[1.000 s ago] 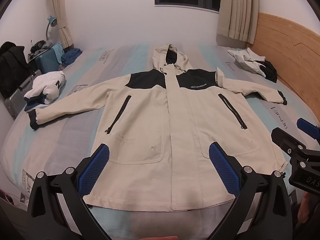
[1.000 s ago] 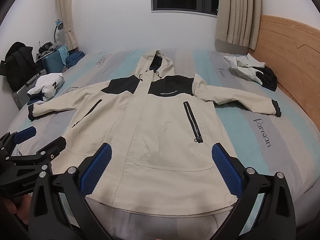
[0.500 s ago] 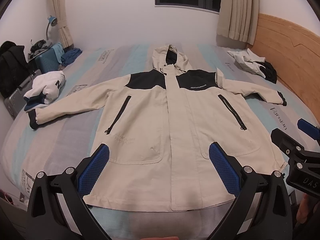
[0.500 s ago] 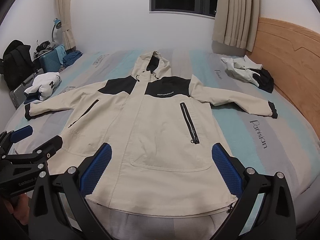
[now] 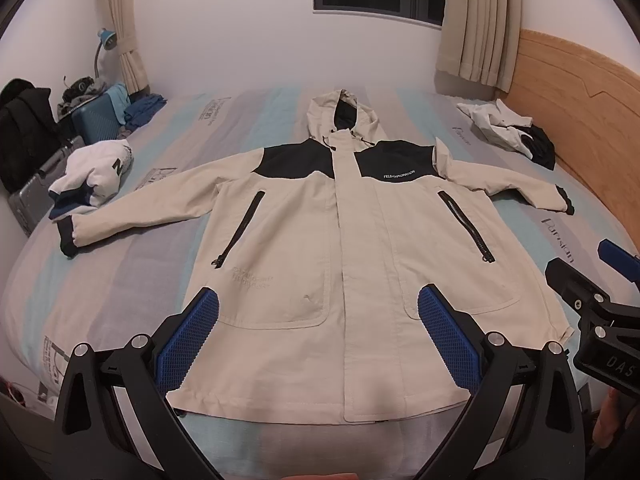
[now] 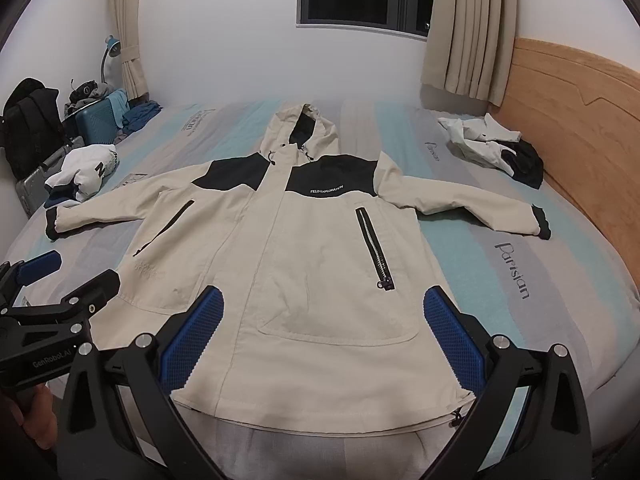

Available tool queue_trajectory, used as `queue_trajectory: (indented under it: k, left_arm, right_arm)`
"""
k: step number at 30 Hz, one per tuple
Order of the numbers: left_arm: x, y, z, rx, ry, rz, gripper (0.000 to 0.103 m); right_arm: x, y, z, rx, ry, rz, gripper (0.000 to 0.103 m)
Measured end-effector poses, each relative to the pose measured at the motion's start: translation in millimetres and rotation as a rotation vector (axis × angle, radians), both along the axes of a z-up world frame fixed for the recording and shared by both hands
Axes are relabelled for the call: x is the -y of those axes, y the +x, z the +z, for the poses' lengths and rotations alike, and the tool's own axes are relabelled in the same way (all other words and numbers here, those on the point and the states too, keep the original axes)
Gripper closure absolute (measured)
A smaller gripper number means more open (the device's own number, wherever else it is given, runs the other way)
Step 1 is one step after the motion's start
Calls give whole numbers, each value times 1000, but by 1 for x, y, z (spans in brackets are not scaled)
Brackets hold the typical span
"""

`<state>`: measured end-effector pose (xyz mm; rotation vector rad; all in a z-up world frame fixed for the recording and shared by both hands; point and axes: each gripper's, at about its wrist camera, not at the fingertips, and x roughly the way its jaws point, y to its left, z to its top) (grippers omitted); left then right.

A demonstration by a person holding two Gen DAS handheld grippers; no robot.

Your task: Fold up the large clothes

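Across frame centre, jacket [image 5: 340, 248] lying flat, hood pointing up-frame; left gripper [image 5: 320, 340] and right gripper [image 6: 324, 336] hovering wide, empty, at hem.

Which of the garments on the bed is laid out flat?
The cream hooded jacket with black shoulders, sleeves spread mid-bed. The white sweatshirt and the white-and-black pile by the headboard are crumpled.

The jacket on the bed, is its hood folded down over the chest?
No, the jacket lies flat with its hood stretched up past the collar toward the wall, leaving the black chest panels uncovered.
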<state>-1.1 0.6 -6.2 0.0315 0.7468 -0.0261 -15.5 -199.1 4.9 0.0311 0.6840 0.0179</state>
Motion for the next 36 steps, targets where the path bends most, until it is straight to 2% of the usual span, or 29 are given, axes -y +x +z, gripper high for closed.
queue_trajectory:
  k: [36]
  left_arm:
    - [-1,3,-10,-11,11,13,6]
  right_arm:
    - [-1,2,-3,-4,-18,-16,7]
